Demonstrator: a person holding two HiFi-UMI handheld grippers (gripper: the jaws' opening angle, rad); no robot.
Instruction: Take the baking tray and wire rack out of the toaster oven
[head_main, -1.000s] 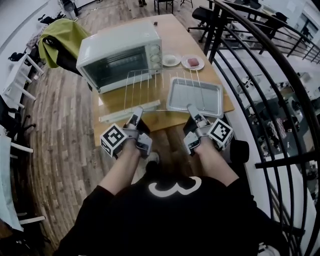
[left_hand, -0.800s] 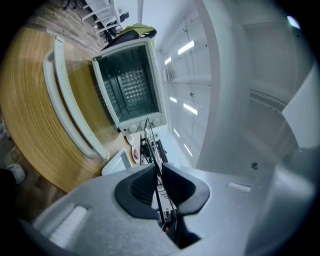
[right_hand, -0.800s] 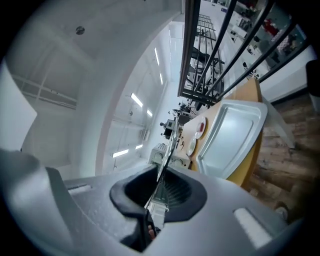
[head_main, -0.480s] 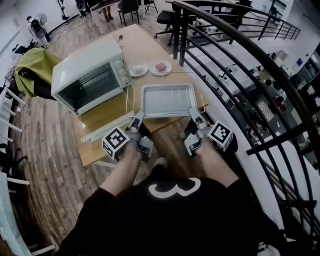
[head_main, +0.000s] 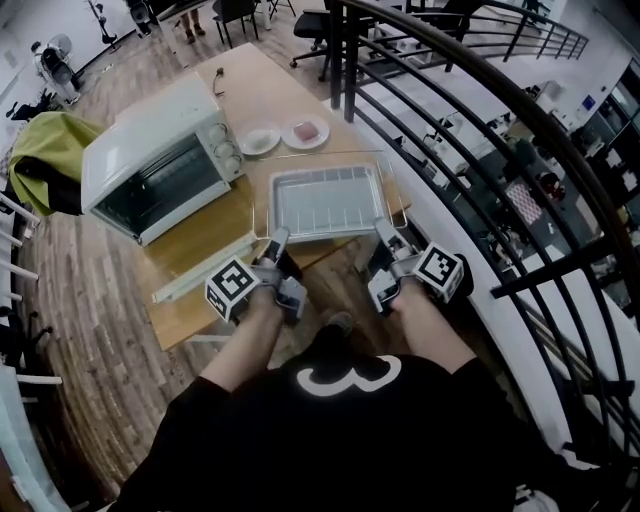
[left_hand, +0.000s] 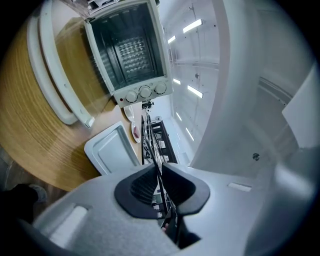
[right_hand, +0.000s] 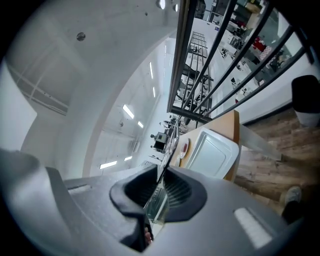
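The wire rack (head_main: 325, 154) hangs level just above the silver baking tray (head_main: 325, 202), which lies on the wooden table (head_main: 200, 300). My left gripper (head_main: 279, 236) is shut on the rack's near left edge and my right gripper (head_main: 381, 226) on its near right edge. In the left gripper view the rack (left_hand: 148, 131) runs edge-on out of the shut left gripper (left_hand: 156, 167), with the tray (left_hand: 112, 150) below. In the right gripper view the rack (right_hand: 170, 145) leaves the right gripper (right_hand: 161, 182) the same way. The toaster oven (head_main: 150, 160) stands at the left, its door (head_main: 200, 268) folded down.
Two small plates (head_main: 260, 140) (head_main: 305, 132) sit behind the tray, one holding something pink. A dark metal railing (head_main: 450, 120) runs close along the table's right side. A chair with a green cloth (head_main: 40, 150) stands left of the oven.
The rack, held in both grippers, has moved right from in front of the oven door to over the baking tray. Both hands have shifted with it.
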